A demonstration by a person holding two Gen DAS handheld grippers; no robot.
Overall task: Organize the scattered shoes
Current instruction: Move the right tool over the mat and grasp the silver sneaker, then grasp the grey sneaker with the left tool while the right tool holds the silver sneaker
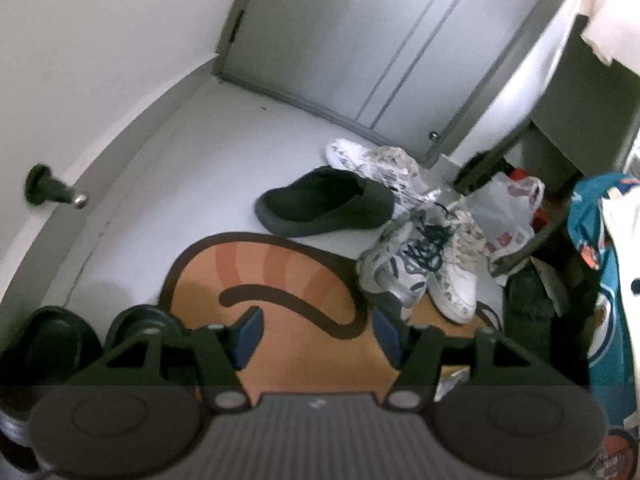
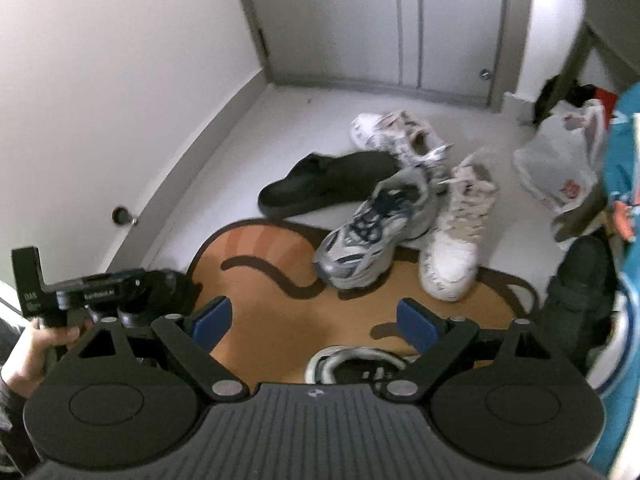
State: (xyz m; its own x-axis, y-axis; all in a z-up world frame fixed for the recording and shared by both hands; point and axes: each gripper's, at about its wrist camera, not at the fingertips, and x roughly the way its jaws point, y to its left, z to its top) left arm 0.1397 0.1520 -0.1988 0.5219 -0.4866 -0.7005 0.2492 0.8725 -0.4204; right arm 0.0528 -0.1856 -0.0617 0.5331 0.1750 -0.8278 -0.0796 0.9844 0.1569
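While blurred, the left claw's [image 2: 90,294] label reads "Robot AI".

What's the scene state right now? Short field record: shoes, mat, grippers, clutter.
setting: entryway floor by a closed door
mat: orange mat with dark curved line
black slip-on: on its side on the floor, beyond the mat
grey-navy sneaker: toe on the mat, leaning against the others
white sneaker near: toe on the mat edge
white sneaker far: behind the slip-on
another shoe: below right gripper, partly hidden
left gripper: open, empty
right gripper: open, empty
clutter: plastic bag, teal bag at right
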